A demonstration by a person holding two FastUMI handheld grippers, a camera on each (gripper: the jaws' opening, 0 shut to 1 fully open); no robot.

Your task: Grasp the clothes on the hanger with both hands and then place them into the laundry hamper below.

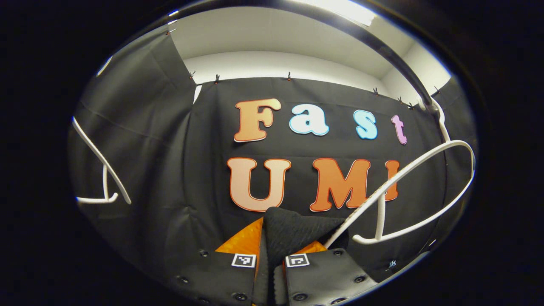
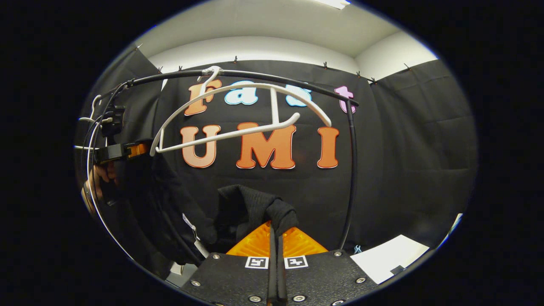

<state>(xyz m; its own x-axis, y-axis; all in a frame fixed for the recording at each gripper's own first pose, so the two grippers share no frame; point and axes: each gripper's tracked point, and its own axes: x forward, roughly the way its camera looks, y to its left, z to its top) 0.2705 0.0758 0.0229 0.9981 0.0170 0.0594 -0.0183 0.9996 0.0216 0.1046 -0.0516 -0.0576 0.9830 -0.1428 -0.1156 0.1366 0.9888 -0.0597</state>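
Below the white hanger (image 2: 238, 131), both grippers — left gripper (image 1: 270, 250), right gripper (image 2: 276, 242) — are pinched closed on the black garment (image 2: 250, 204), apparently off the hanger. Next: lower it together into the hamper.

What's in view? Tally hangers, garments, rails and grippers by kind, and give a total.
Hangers: 2
Garment: 1
Rail: 1
Grippers: 2, the left gripper and the right gripper, each shut on the garment
Total: 6
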